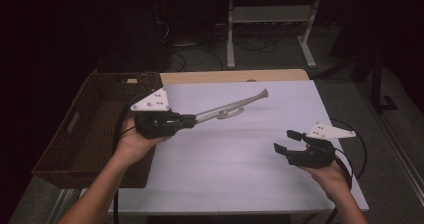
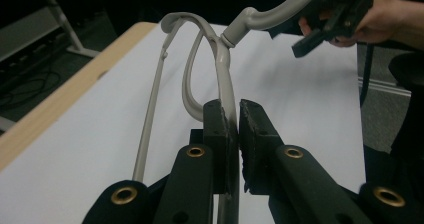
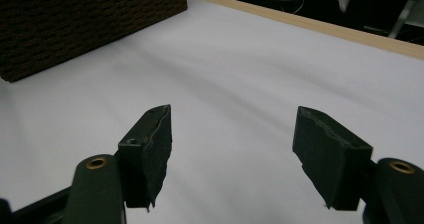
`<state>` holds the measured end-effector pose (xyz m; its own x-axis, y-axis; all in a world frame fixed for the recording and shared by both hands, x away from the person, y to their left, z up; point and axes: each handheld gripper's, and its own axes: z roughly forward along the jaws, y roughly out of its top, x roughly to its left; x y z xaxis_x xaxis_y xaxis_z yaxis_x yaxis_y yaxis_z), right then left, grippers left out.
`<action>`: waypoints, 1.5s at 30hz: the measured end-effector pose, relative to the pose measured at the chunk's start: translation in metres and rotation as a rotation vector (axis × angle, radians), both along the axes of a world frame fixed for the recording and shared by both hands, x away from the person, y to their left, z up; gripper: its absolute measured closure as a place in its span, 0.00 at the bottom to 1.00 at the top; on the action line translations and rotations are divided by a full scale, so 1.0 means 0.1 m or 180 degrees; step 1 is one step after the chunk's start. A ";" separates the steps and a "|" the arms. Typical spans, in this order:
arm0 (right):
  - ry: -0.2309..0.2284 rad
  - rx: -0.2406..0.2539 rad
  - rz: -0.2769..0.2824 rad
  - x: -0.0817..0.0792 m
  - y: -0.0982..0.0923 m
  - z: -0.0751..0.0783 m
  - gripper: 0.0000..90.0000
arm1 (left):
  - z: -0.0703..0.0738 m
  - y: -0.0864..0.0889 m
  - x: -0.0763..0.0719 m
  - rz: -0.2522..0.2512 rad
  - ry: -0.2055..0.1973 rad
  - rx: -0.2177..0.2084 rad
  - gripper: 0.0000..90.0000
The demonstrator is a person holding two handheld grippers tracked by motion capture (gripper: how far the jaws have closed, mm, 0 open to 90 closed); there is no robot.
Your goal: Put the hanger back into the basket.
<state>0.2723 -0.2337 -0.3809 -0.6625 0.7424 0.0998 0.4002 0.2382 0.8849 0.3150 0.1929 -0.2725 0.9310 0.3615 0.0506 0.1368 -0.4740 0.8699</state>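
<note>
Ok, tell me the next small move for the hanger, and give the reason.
Probably swing the left claw left toward the wicker basket: it is shut on the grey hanger, held above the white tabletop, while the right claw sits open and apart.

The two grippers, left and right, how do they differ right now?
The left gripper has its tongs shut on a grey clothes hanger, held above the white table; the right gripper has its tongs open and empty. The left sits beside the brown basket, the right nearer the table's right edge. Both are black and hand-held.
</note>
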 end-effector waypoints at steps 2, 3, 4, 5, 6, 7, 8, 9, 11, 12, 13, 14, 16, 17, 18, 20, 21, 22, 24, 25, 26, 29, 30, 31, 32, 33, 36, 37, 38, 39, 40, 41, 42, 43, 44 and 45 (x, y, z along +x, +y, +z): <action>0.0008 -0.0001 0.0002 0.00 0.00 0.00 0.35 | 0.07 0.10 0.01 0.0056 -0.0019 -0.0036 0.93; 0.0019 0.0002 -0.0002 0.00 0.00 0.00 0.35 | 0.10 0.15 0.01 0.0090 -0.0030 -0.0063 0.93; 0.0013 0.0000 0.0001 0.00 0.00 -0.01 0.35 | 0.14 0.21 0.02 0.0116 -0.0047 -0.0072 0.93; 0.0014 0.0000 0.0001 0.00 0.00 -0.01 0.35 | 0.16 0.27 0.02 0.0155 -0.0069 -0.0097 0.93; 0.0013 -0.0006 0.0002 0.00 0.00 -0.01 0.35 | 0.19 0.33 0.02 0.0194 -0.0069 -0.0117 0.93; 0.0010 -0.0007 0.0003 0.01 0.00 0.00 0.35 | 0.22 0.39 0.02 0.0220 -0.0080 -0.0133 0.93; 0.0003 -0.0006 0.0004 0.01 0.01 0.00 0.35 | 0.24 0.45 0.02 0.0258 -0.0085 -0.0160 0.93; 0.0005 -0.0002 0.0004 0.01 0.01 0.00 0.35 | 0.25 0.51 0.02 0.0289 -0.0093 -0.0168 0.93; 0.0010 -0.0009 0.0005 0.01 0.01 -0.01 0.35 | 0.28 0.63 0.01 0.0368 -0.0099 -0.0171 0.93; 0.0024 -0.0013 0.0008 0.01 0.01 -0.01 0.35 | 0.29 0.68 0.01 0.0411 -0.0105 -0.0173 0.93; 0.0025 -0.0006 0.0003 0.01 0.01 -0.01 0.35 | 0.30 0.74 0.00 0.0452 -0.0109 -0.0164 0.93; 0.0022 -0.0009 0.0005 0.01 0.01 -0.01 0.35 | 0.31 0.80 -0.01 0.0485 -0.0114 -0.0174 0.93; 0.0021 -0.0006 0.0007 0.01 0.02 -0.01 0.35 | 0.33 0.91 -0.03 0.0557 -0.0092 -0.0217 0.93; 0.0023 -0.0012 0.0012 0.01 0.02 -0.01 0.34 | 0.34 0.97 -0.04 0.0593 -0.0099 -0.0212 0.93; 0.0021 -0.0012 0.0014 0.01 0.02 -0.01 0.34 | 0.35 1.03 -0.05 0.0615 -0.0109 -0.0202 0.93; 0.0018 -0.0020 0.0033 0.02 0.02 -0.01 0.32 | 0.37 1.14 -0.06 0.0682 -0.0102 -0.0207 0.93; 0.0012 -0.0026 0.0043 0.02 0.03 0.00 0.30 | 0.37 1.18 -0.07 0.0712 -0.0099 -0.0219 0.93; 0.0015 -0.0023 0.0042 0.02 0.04 0.00 0.27 | 0.38 1.22 -0.08 0.0728 -0.0101 -0.0220 0.93; 0.0005 -0.0032 0.0038 0.03 0.06 0.01 0.17 | 0.39 1.33 -0.10 0.0796 -0.0104 -0.0215 0.93; -0.0003 -0.0030 0.0019 0.03 0.07 0.01 0.14 | 0.39 1.38 -0.11 0.0833 -0.0108 -0.0218 0.93; -0.0003 -0.0046 0.0007 0.03 0.08 0.02 0.10 | 0.39 1.42 -0.12 0.0857 -0.0107 -0.0217 0.93; -0.0026 -0.0098 -0.0027 0.04 0.11 0.02 0.03 | 0.39 1.56 -0.16 0.0941 -0.0114 -0.0206 0.93; -0.0022 -0.0112 -0.0010 0.03 0.11 0.02 0.02 | 0.39 1.59 -0.17 0.0971 -0.0099 -0.0216 0.93; -0.0025 -0.0113 -0.0003 0.03 0.12 0.02 0.01 | 0.39 1.63 -0.19 0.0996 -0.0099 -0.0214 0.93; -0.0001 -0.0113 -0.0004 0.02 0.12 0.02 0.01 | 0.38 1.67 -0.20 0.1010 -0.0115 -0.0201 0.93; -0.0034 -0.0130 0.0016 0.03 0.12 0.02 0.01 | 0.38 1.70 -0.21 0.1030 -0.0111 -0.0197 0.93; -0.0003 -0.0136 0.0012 0.03 0.12 0.01 0.02 | 0.36 1.81 -0.25 0.1115 -0.0071 -0.0195 0.93; -0.0006 -0.0139 0.0016 0.03 0.12 0.01 0.02 | 0.35 1.85 -0.26 0.1147 -0.0073 -0.0196 0.93; -0.0001 -0.0144 0.0010 0.03 0.12 0.01 0.02 | 0.34 1.89 -0.27 0.1176 -0.0064 -0.0198 0.93; -0.0011 -0.0151 0.0020 0.04 0.12 0.00 0.02 | 0.32 1.93 -0.28 0.1217 -0.0046 -0.0218 0.93; -0.0024 -0.0160 0.0027 0.04 0.12 0.00 0.02 | 0.31 1.96 -0.28 0.1235 -0.0043 -0.0206 0.93; -0.0017 -0.0164 0.0022 0.04 0.12 0.00 0.02 | 0.29 2.00 -0.29 0.1261 -0.0033 -0.0204 0.93; -0.0007 -0.0160 0.0018 0.04 0.13 0.00 0.02 | 0.28 2.04 -0.29 0.1285 -0.0014 -0.0199 0.93; 0.0000 -0.0163 0.0032 0.04 0.13 0.00 0.02 | 0.26 2.08 -0.29 0.1317 -0.0008 -0.0188 0.93; 0.0003 -0.0170 0.0028 0.04 0.13 -0.01 0.02 | 0.24 2.11 -0.29 0.1336 0.0008 -0.0192 0.93; 0.0000 -0.0170 0.0026 0.04 0.14 -0.01 0.02 | 0.23 2.15 -0.28 0.1360 0.0030 -0.0203 0.93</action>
